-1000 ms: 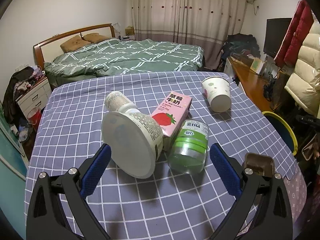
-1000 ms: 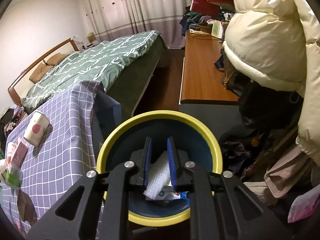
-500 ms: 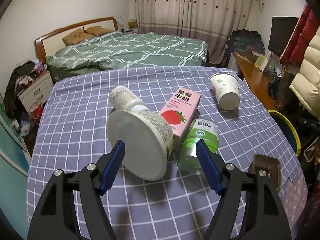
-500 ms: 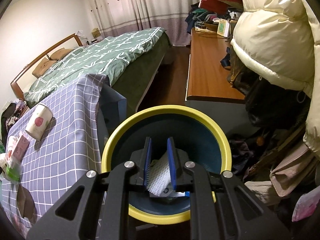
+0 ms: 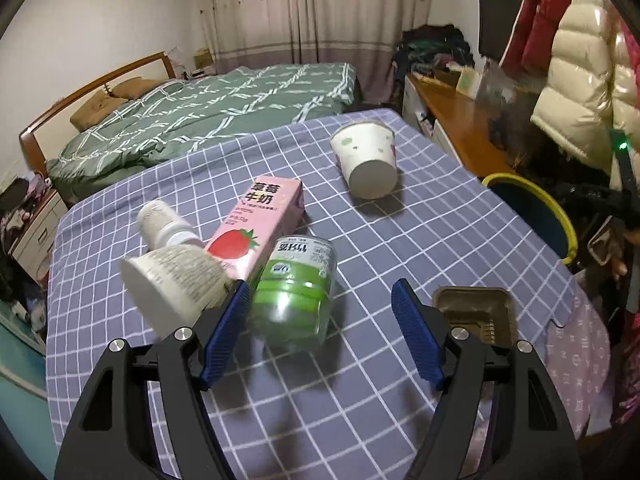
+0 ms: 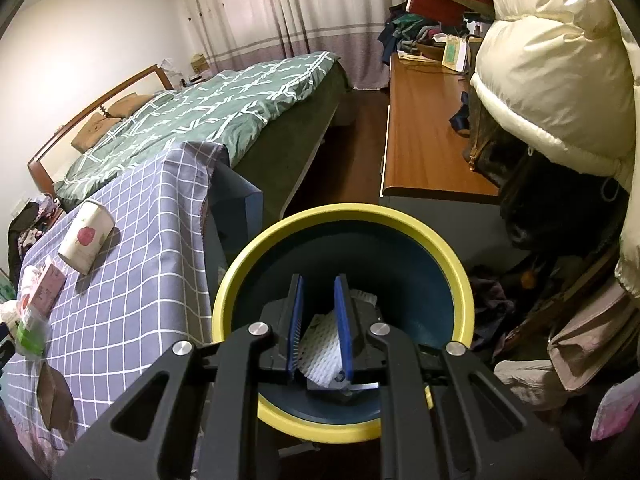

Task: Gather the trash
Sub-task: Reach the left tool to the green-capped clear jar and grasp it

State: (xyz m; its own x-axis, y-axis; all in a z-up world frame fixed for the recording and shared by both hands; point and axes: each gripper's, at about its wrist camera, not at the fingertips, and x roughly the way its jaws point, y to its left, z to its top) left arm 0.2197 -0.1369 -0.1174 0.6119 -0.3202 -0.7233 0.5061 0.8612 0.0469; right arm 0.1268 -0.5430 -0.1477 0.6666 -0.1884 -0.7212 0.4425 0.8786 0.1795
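Note:
On the checked tablecloth (image 5: pixel 420 240) a clear bottle with a green label (image 5: pixel 294 284) lies on its side, partly between the jaws of my left gripper (image 5: pixel 318 288). Those jaws stand apart and neither pad presses on the bottle. A white tub (image 5: pixel 176 284) lies just left of the left pad, beside a pink strawberry milk carton (image 5: pixel 256 228). A paper cup (image 5: pixel 368 160) lies farther back. My right gripper (image 6: pixel 318 284) hangs over the yellow-rimmed bin (image 6: pixel 340 212), shut on a white foam net (image 6: pixel 320 344).
A brown plastic tray (image 5: pixel 476 312) sits by the right pad near the table's edge. A small white bottle (image 5: pixel 160 220) lies behind the tub. The bin (image 5: pixel 532 192) stands off the table's right side. A wooden desk (image 6: pixel 420 140), hanging coats and a bed surround it.
My left gripper's jaws have narrowed by about half. It has swung right, from straddling the white tub to the green bottle. The right gripper has stayed over the bin.

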